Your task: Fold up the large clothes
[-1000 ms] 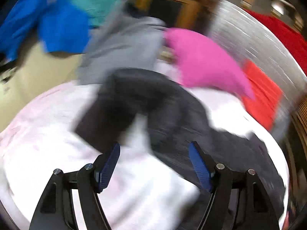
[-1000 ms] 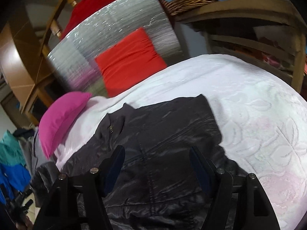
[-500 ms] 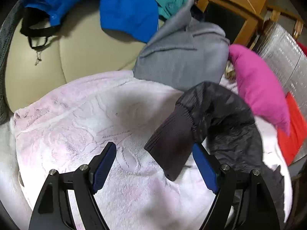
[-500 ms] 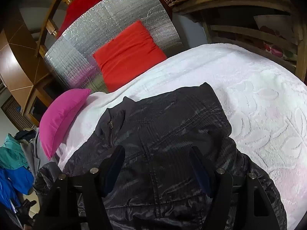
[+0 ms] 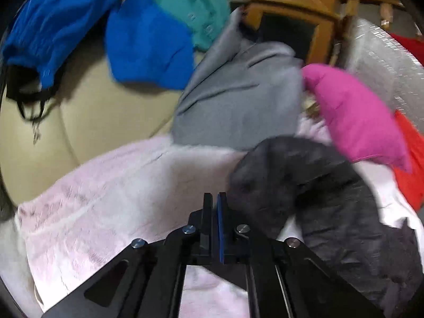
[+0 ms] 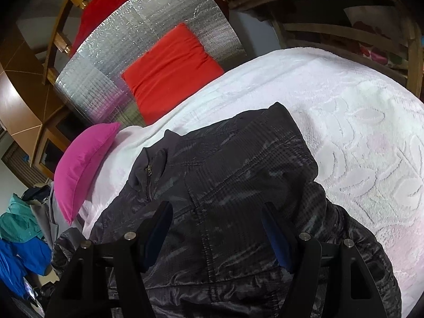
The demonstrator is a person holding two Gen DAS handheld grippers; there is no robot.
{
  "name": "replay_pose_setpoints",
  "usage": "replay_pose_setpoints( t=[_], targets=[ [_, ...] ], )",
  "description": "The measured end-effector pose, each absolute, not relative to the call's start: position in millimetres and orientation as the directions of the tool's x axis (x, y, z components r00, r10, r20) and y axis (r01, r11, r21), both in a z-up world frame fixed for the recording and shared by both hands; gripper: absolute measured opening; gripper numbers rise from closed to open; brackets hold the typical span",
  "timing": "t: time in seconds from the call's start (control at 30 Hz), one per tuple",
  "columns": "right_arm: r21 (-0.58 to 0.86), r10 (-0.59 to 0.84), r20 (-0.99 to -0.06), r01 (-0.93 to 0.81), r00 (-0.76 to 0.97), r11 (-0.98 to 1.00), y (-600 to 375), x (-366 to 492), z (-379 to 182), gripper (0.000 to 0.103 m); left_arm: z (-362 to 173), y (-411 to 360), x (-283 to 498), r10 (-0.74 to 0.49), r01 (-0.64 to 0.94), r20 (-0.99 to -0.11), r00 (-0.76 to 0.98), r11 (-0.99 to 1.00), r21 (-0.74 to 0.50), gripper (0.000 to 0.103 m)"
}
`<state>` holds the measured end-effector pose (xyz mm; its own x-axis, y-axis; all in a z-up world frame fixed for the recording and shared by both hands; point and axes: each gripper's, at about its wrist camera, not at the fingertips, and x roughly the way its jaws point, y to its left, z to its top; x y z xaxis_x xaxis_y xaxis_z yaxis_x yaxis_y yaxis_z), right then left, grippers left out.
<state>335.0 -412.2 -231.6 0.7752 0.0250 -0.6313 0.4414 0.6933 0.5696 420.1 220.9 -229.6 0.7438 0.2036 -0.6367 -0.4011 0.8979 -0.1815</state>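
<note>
My left claw [image 5: 214, 204] has its two fingers pressed together, with the dark sleeve of the black jacket [image 5: 331, 212] lying just beside them; whether any cloth is caught between them I cannot tell. My right claw [image 6: 216, 228] is spread wide, holding nothing, poised over the jacket's body. The jacket lies front up on the white bedspread [image 6: 357, 122], its zipped collar [image 6: 148, 169] toward the pink pillow [image 6: 82, 164]. A red cushion [image 6: 172, 69] leans against a silver foil panel [image 6: 148, 21] behind.
</note>
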Motion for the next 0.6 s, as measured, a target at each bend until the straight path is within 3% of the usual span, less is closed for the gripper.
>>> replay_pose_setpoints(
  t=[0.17,0.23,0.3,0.37,0.43,0.47,0.5,0.6],
  targets=[
    [0.573,0.026,-0.631,0.443,0.775,0.69,-413.5,336.2,-232.5,0.073,-166.9,176.2,397.4,0.08,-0.202,-0.493,0.866,0.959,-0.2,0.002],
    [0.576,0.032,-0.631,0.44,0.775,0.689,-413.7,335.8,-232.7,0.073,-147.0,155.7,384.9,0.106,-0.18,-0.437,0.893,0.975,-0.131,0.002],
    [0.58,0.037,-0.628,0.437,0.777,0.687,-414.6,334.4,-232.5,0.073,-143.4,152.6,380.0,0.137,-0.199,-0.424,0.895,0.974,-0.105,0.002],
    [0.588,0.043,-0.626,0.435,0.778,0.682,-416.6,333.2,-232.5,0.073,-151.2,168.1,382.5,0.142,-0.245,-0.475,0.869,0.956,-0.162,0.004],
    [0.596,0.05,-0.626,0.436,0.778,0.674,-418.8,332.9,-233.4,0.073,-169.0,196.5,391.0,0.143,-0.328,-0.568,0.811,0.914,-0.239,0.037],
    [0.601,0.054,-0.626,0.437,0.778,0.669,-419.3,332.7,-234.1,0.073,-180.0,211.3,392.9,0.15,-0.384,-0.611,0.777,0.883,-0.271,0.071],
    [0.605,0.059,-0.625,0.436,0.778,0.667,-419.0,332.5,-234.5,0.073,-189.3,224.6,393.0,0.17,-0.435,-0.628,0.759,0.85,-0.296,0.081],
    [0.604,0.066,-0.628,0.432,0.775,0.669,-416.1,334.2,-234.9,0.073,-213.2,251.0,394.2,0.178,-0.495,-0.652,0.737,0.799,-0.341,0.081]
  ],
)
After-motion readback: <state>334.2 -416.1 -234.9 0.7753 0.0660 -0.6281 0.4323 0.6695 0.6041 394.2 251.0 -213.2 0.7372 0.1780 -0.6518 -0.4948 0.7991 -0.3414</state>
